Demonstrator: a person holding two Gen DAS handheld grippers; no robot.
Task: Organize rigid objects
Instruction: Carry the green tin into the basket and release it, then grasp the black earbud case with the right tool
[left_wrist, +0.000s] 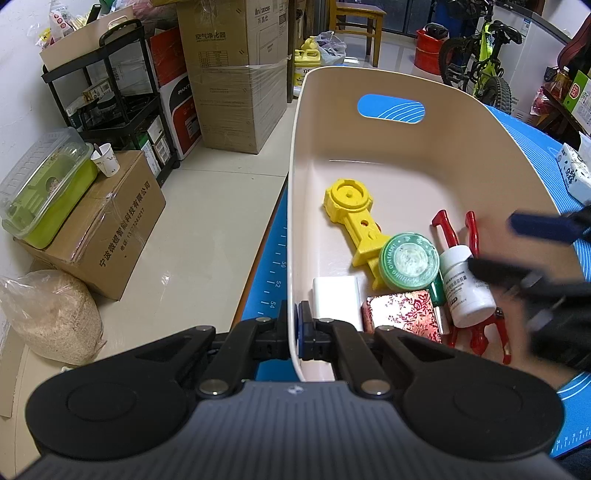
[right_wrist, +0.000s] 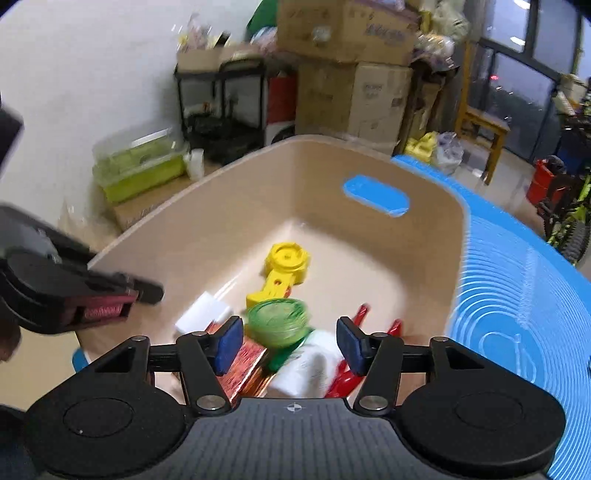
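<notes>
A beige bin (left_wrist: 369, 85) (right_wrist: 207, 206) stands on a blue mat (left_wrist: 273, 240) (right_wrist: 517, 280). In it lie a yellow plastic tool (left_wrist: 354, 218) (right_wrist: 284, 269), a green ointment tin (left_wrist: 410, 260) (right_wrist: 277, 317), a white pill bottle (left_wrist: 467, 288) (right_wrist: 306, 365), red pliers (left_wrist: 448, 229) (right_wrist: 347, 376), a white block (left_wrist: 334, 299) (right_wrist: 205, 314) and a red patterned box (left_wrist: 402, 314) (right_wrist: 247, 365). My left gripper (left_wrist: 293, 328) is shut on the bin's near left wall. My right gripper (right_wrist: 290, 345) is open and empty, hovering over the pill bottle; it shows blurred in the left wrist view (left_wrist: 517, 247).
The bin stands at the mat's left edge, beyond which is tiled floor with cardboard boxes (left_wrist: 107, 236), a green lidded container (left_wrist: 48, 188), a black shelf rack (left_wrist: 110, 99) and a sack (left_wrist: 51, 317). A white patterned packet (left_wrist: 574, 173) lies on the mat at right. A bicycle (left_wrist: 480, 66) stands behind.
</notes>
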